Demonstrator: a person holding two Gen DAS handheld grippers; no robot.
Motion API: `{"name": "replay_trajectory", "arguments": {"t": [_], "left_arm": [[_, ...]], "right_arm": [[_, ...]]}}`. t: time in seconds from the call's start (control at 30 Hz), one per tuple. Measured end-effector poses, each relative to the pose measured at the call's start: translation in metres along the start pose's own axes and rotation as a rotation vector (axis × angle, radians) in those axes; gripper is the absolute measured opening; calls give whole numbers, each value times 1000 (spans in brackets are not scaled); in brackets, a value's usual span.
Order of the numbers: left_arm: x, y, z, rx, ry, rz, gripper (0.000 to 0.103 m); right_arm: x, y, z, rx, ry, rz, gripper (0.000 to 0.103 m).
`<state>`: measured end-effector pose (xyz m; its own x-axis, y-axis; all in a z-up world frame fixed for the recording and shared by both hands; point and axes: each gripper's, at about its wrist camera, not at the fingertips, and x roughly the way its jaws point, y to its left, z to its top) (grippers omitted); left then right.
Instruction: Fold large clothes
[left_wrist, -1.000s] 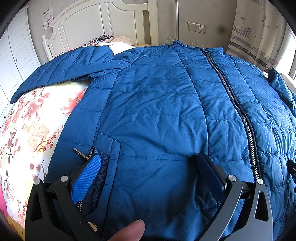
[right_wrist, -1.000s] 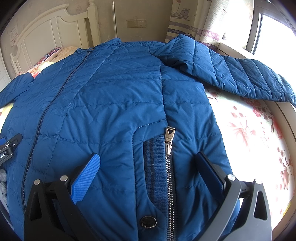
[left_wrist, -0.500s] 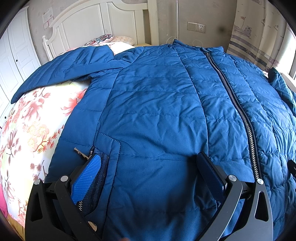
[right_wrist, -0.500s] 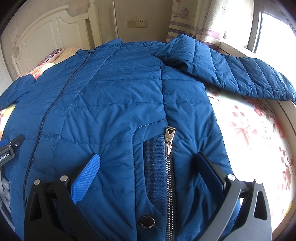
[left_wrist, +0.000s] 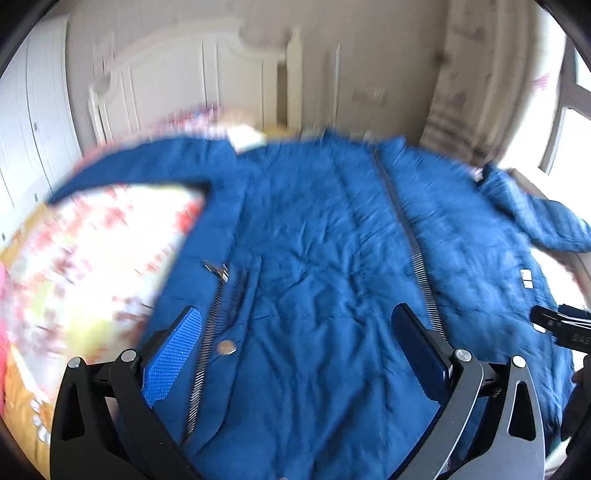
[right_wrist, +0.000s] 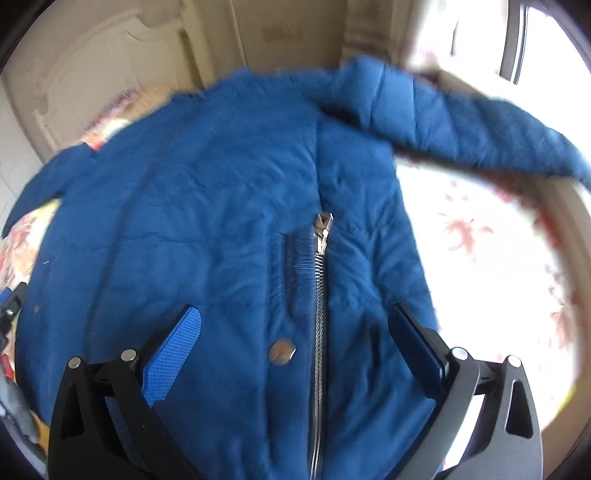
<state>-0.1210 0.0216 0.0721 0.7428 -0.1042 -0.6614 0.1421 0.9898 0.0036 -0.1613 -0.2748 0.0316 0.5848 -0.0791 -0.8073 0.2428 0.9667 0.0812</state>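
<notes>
Bright daylight from the window (right_wrist: 546, 40), blown-out bedspread (right_wrist: 491, 266), heavy motion blur, fisheye bending, dark vignetted corners

We see a blue quilted jacket (left_wrist: 325, 236) spread flat, front up, across the bed, zipped down the middle, both sleeves stretched out toward the bed's side edges, collar toward the headboard.

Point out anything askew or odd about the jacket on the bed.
Nothing looks damaged. The blue jacket lies flat and zipped on the floral bedspread, sleeves spread wide. The only irregularity is its pocket zipper, which stands partly open. Motion blur hides finer detail.
</notes>
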Motion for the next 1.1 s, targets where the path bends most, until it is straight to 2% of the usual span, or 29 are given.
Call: {"name": "replay_trajectory", "arguments": {"t": [0.1,0.17,0.33,0.43,0.6,0.87,1.1], "left_arm": [[-58,-9,-1,50,-86,-3,99],[-94,-11,-5,64,-131,-7,99],[-143,-14,-16,80,-172,8,99],[-160,-16,-22,92,-185,24,99],[-181,-17,-30,86,-216,61,99],[-199,-17,-33,89,-253,54,99],[-200,-18,-34,94,-255,55,99]], "right_arm": [[-60,23,-19,-71,-133,-23,101],[-94,38,-29,-117,-183,-19,101],[-163,65,-55,-209,-288,-24,101],[-187,69,-67,-220,-319,-21,101],[-206,72,-79,-233,-341,-27,101],[-217,64,-83,-228,-348,-9,101],[-218,58,-79,-216,-350,-8,101]]}}
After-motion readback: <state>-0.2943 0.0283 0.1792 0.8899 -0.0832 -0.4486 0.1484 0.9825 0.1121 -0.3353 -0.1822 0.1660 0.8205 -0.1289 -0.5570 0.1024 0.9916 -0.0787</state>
